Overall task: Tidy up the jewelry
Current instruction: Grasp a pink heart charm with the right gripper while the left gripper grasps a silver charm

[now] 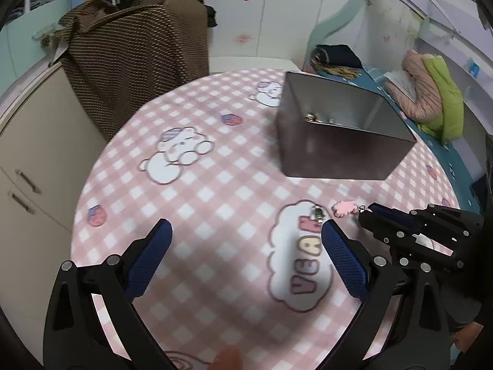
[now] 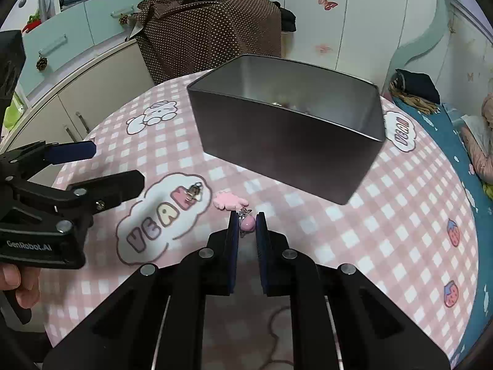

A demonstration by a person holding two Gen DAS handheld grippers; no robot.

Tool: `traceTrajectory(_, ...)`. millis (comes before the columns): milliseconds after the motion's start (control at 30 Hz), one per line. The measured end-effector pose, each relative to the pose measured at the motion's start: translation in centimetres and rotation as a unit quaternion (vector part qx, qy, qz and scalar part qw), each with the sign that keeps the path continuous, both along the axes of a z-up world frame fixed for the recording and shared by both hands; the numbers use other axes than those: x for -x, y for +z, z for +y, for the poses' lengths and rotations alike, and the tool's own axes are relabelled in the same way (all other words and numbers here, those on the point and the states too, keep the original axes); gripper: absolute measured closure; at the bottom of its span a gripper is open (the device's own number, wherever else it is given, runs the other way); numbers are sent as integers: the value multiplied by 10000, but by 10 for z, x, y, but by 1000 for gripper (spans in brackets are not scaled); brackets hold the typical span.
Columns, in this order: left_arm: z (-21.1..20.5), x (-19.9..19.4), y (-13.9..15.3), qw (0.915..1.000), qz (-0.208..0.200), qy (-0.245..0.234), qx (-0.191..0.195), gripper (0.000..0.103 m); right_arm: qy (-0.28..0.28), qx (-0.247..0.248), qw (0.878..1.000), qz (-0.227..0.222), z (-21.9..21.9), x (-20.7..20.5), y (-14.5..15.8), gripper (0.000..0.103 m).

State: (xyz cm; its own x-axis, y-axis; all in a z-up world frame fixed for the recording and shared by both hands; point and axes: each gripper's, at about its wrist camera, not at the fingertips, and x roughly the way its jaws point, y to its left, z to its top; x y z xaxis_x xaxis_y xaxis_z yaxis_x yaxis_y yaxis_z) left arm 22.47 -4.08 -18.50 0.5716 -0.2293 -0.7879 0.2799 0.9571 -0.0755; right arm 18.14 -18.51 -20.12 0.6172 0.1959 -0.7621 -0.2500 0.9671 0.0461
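Observation:
A pink charm with a cloud-shaped piece (image 2: 229, 202) and a round pink bead (image 2: 248, 223) lies on the checked tablecloth. My right gripper (image 2: 248, 220) is shut on the bead and its silver star clasp. In the left wrist view the same charm (image 1: 345, 207) shows just ahead of the right gripper (image 1: 365, 214). A small silver earring (image 1: 317, 214) (image 2: 194, 191) rests on the "YEAH" cloud print, close to the right fingertip of my left gripper (image 1: 246, 226) (image 2: 115, 166), which stands wide open and holds nothing. Behind them, a dark metal box (image 1: 339, 151) (image 2: 286, 151) holds a few small pieces (image 1: 311, 118).
The round table (image 1: 191, 203) wears a pink checked cloth. A brown dotted cover (image 1: 138, 46) drapes something behind it, a beige cabinet (image 1: 40, 141) stands at the left, and a bed with clothes (image 1: 431, 101) lies at the right. A hand (image 2: 18, 283) grips the left tool.

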Motion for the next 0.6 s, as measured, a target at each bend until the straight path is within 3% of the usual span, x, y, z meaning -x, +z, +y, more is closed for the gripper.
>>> traceTrajectory(367, -37, -15, -16, 9991, 220, -353, -31, 7, -182, -93, 9998, 28, -25, 5, 2, 93)
traceTrajectory(467, -42, -17, -21, 9982, 378, -465, -2, 36, -201, -95, 9998, 26, -29, 5, 3, 93)
traceTrajectory(533, -45, -16, -21, 9983, 318, -492, -60, 39, -218, -102, 9997, 20, -31, 5, 4, 93)
traceTrajectory(600, -44, -17, -20, 9982, 323, -496, -11, 54, -221, -121, 9997, 22, -32, 5, 4, 93)
